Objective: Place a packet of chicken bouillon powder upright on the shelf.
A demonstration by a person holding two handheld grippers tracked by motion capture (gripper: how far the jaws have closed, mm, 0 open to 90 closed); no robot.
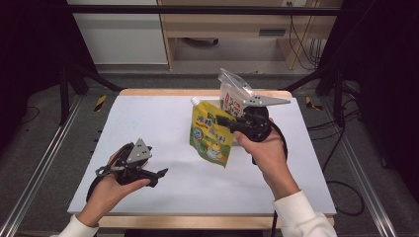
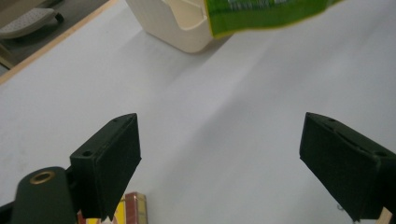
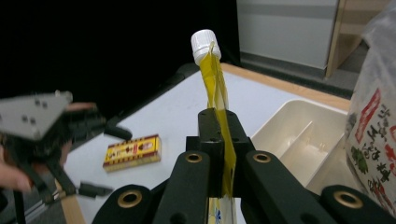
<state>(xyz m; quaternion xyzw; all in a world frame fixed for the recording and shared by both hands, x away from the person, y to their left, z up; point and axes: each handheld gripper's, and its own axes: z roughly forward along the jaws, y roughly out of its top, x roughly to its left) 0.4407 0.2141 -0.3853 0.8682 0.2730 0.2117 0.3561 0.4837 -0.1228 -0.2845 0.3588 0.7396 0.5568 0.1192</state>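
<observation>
Above the white table top (image 1: 163,128), toward its far right, the right gripper (image 1: 228,121) pinches a yellow-and-green spouted drink pouch with a white screw cap (image 1: 211,132) by its edge, so the soft pack hangs clear of the surface; the right gripper view shows its black jaws pressed together on the thin yellow seam (image 3: 223,140) below the cap (image 3: 203,43). Just beyond it stands a cream plastic divided bin (image 3: 299,140), with a clear printed snack bag (image 1: 232,96) standing at or in it. The left gripper (image 1: 159,174) sits low near the front left of the table with its jaws spread wide and nothing between them, as the left gripper view shows with its fingers (image 2: 109,161) apart over bare white surface. A small flat yellow-and-red box (image 3: 133,150) lies on the table near that gripper. The step in hand looks like carrying the pouch to the bin. To do it well, the grip should stay firm on the seam, since a floppy pouch can swing or slip; the hand would best bring it over an open compartment, lower it until the bottom rests inside, and only then release, keeping clear of the snack bag. The left gripper seems well placed to go for the box, lining both pads along its long sides.
</observation>
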